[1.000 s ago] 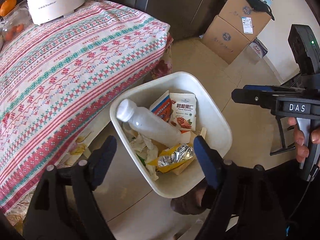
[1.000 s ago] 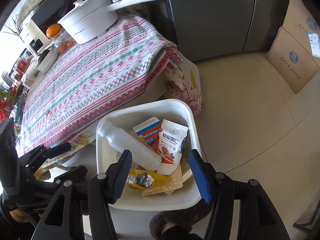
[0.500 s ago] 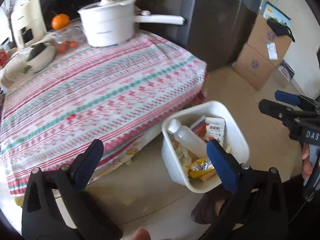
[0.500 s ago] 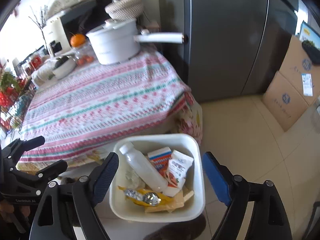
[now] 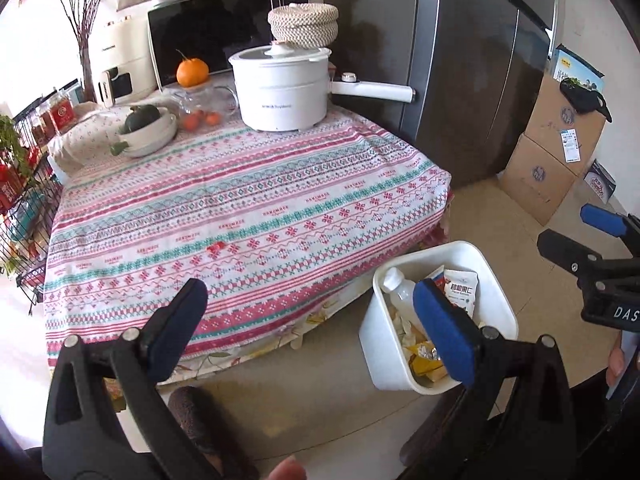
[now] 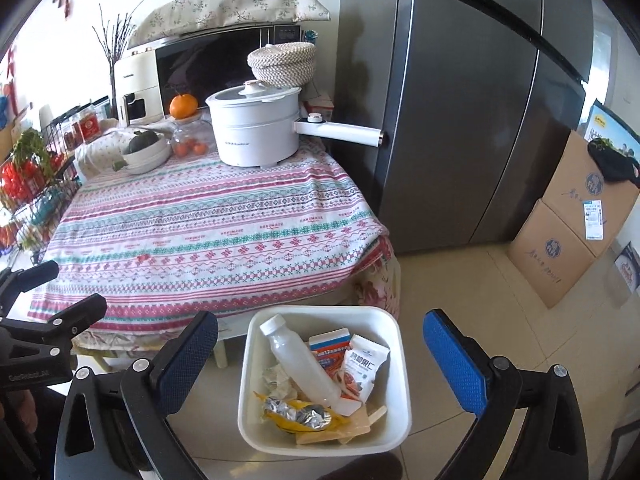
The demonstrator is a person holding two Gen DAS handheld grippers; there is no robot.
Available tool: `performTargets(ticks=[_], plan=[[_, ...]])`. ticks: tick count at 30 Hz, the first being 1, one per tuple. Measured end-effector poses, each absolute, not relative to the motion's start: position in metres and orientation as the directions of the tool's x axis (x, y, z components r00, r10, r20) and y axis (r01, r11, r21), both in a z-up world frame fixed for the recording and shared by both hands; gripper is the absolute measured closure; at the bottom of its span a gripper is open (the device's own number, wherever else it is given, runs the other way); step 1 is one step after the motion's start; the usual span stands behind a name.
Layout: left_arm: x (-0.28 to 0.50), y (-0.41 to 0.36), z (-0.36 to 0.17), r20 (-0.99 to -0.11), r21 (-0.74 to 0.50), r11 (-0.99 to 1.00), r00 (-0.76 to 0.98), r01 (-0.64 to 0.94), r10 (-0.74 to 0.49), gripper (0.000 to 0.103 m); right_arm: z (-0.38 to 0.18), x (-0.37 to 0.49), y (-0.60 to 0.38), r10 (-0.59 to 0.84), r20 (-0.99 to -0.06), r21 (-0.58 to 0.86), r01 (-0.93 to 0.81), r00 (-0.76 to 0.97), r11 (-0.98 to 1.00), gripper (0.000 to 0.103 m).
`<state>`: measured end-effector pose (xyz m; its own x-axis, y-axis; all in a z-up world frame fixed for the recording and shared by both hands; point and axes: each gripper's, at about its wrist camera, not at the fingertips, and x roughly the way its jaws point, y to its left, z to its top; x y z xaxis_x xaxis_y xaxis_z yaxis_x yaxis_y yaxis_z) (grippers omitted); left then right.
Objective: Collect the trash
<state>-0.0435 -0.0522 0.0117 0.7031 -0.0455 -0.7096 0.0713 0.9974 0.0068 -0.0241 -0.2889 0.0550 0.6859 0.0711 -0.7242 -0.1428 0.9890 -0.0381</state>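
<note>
A white square bin (image 6: 394,344) stands on the floor beside the table; it also shows in the left wrist view (image 5: 384,344). It holds a clear plastic bottle (image 6: 300,362), a red-and-blue carton (image 6: 330,346), a white snack packet (image 6: 366,368), a yellow foil wrapper (image 6: 298,414) and crumpled paper. My left gripper (image 5: 316,328) is open and empty, over the table's front edge and to the bin's left. My right gripper (image 6: 320,364) is open and empty, above the bin. A small red scrap (image 5: 216,246) lies on the tablecloth (image 5: 240,208).
A white electric pot (image 5: 280,88) with a long handle, a bowl (image 5: 150,136), an orange (image 5: 193,72) and a microwave stand at the table's back. A grey fridge (image 6: 460,100) is behind, cardboard boxes (image 6: 568,232) at the right, a wire rack (image 5: 20,200) on the left.
Both grippers have drawn up and back from the bin. The views now take in the whole table and the fridge. The bin and its trash have not moved.
</note>
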Motion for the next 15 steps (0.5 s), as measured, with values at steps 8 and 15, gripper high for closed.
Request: performTargets(ticks=[8,15], plan=[[-0.0439,-0.0507,0.0106,-0.713,-0.004,0.997,0.699,0.076,-0.056,0.001,0.0523,-0.0214,-0.285,0.061,-0.724,-0.048,-0.138,0.687,0.989,0.0],[-0.0471,-0.0534,0.0121,-0.715,-0.006,0.996,0.696,0.085,-0.064,0.001,0.0495,-0.0208,-0.2855,0.061,-0.733,-0.046,-0.139,0.677,0.989,0.0]])
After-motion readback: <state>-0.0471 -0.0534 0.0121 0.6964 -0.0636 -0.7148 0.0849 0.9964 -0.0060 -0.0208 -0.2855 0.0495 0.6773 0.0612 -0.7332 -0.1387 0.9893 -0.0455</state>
